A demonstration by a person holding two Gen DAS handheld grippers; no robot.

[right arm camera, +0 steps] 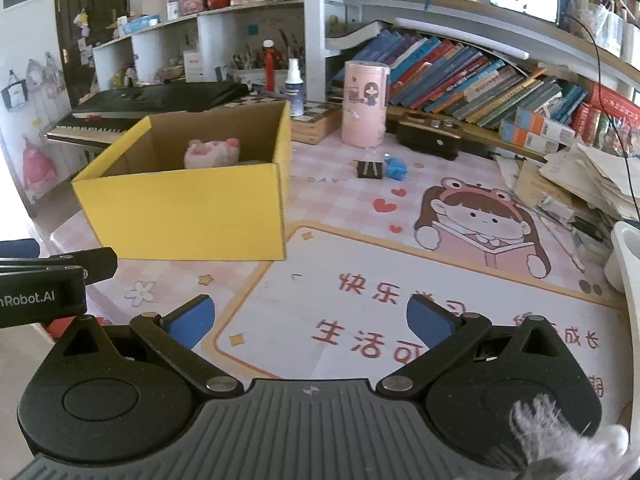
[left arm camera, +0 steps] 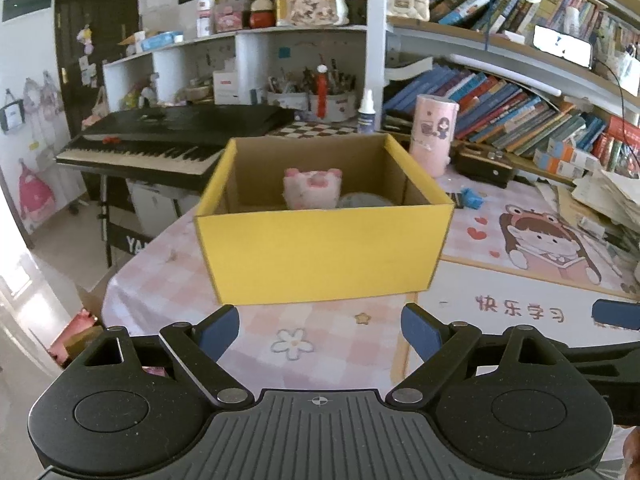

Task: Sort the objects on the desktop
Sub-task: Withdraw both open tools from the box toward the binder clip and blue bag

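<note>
From your left wrist, your left gripper point(left arm camera: 320, 330) stood wide and empty above the pink desk mat point(left arm camera: 168, 280), facing the yellow cardboard box point(left arm camera: 320, 256); a pink plush toy point(left arm camera: 313, 188) sat inside. From your right wrist, your right gripper point(right arm camera: 310, 322) gaped empty; binder clip point(right arm camera: 370, 169) and blue object point(right arm camera: 396, 167) lay beyond the box.

The right tongs point(right arm camera: 308, 320) gape empty above the tabletop point(right arm camera: 360, 280), a yellow box point(right arm camera: 188, 212) holding a pink plush toy point(right arm camera: 212, 153) ahead-left.
</note>
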